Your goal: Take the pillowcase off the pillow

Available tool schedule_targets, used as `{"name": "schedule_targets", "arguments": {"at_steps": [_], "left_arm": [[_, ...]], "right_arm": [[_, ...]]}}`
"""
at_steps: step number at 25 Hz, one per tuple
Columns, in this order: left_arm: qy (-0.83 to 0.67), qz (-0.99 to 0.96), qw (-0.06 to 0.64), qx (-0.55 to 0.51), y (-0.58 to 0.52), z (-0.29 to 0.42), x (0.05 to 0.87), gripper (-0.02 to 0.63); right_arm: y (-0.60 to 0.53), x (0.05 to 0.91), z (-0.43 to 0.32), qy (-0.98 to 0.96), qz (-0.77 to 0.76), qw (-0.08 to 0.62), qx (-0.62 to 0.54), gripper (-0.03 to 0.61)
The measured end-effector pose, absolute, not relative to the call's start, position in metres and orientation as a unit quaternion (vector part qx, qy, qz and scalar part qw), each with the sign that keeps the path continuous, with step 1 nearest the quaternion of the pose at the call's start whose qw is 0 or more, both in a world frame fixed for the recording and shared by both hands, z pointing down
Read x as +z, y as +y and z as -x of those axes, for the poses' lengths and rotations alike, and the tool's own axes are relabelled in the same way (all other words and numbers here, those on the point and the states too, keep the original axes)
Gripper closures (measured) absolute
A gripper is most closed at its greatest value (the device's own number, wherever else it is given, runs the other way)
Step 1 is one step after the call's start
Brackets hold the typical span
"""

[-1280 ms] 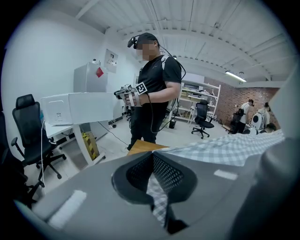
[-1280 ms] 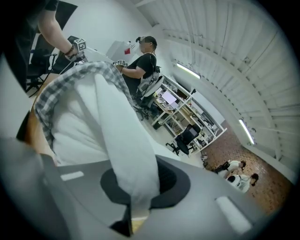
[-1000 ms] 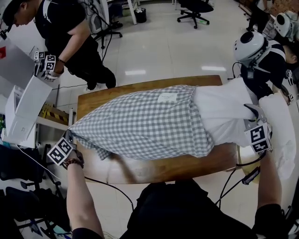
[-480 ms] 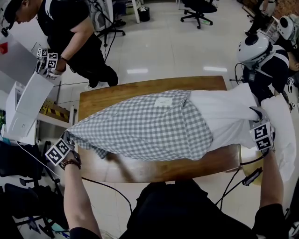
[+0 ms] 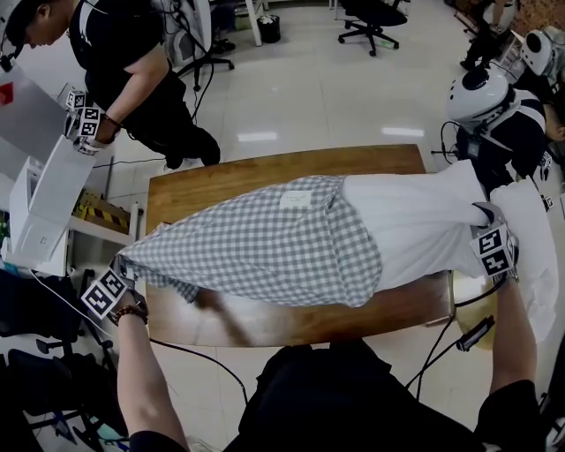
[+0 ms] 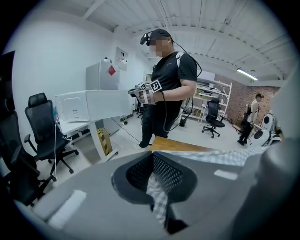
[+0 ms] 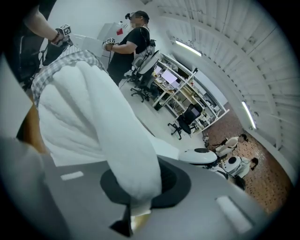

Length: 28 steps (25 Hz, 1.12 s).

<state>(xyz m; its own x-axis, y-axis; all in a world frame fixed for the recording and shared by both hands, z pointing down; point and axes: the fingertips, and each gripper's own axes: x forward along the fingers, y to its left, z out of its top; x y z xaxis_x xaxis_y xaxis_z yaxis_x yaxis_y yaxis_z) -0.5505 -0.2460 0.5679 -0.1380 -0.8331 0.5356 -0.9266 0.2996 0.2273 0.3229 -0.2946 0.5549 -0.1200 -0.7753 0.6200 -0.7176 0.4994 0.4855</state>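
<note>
A grey-and-white checked pillowcase covers the left part of a white pillow lying across the wooden table. The pillow's right half sticks out bare. My left gripper is shut on the pillowcase's left corner, off the table's left end; checked cloth shows pinched between its jaws. My right gripper is shut on the pillow's right end, where the white fabric is bunched between the jaws.
A person in black stands beyond the table's far left, holding grippers over a white box. Another person with a white helmet is at the far right. Office chairs stand on the floor behind.
The pillowcase has slid left along the pillow, baring more white pillow at the right. My left gripper has moved further left; the right one has shifted slightly.
</note>
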Motion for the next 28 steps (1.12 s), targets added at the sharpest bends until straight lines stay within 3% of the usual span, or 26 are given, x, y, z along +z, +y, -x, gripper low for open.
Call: {"name": "schedule_targets", "arguments": {"at_steps": [28], "left_arm": [[-0.780,-0.547,0.289,0.093,-0.234,0.578,0.560,0.611]], "right_arm": [[-0.305,0.581,-0.387,-0.703,-0.520,0.486,-0.003,0.541]]}}
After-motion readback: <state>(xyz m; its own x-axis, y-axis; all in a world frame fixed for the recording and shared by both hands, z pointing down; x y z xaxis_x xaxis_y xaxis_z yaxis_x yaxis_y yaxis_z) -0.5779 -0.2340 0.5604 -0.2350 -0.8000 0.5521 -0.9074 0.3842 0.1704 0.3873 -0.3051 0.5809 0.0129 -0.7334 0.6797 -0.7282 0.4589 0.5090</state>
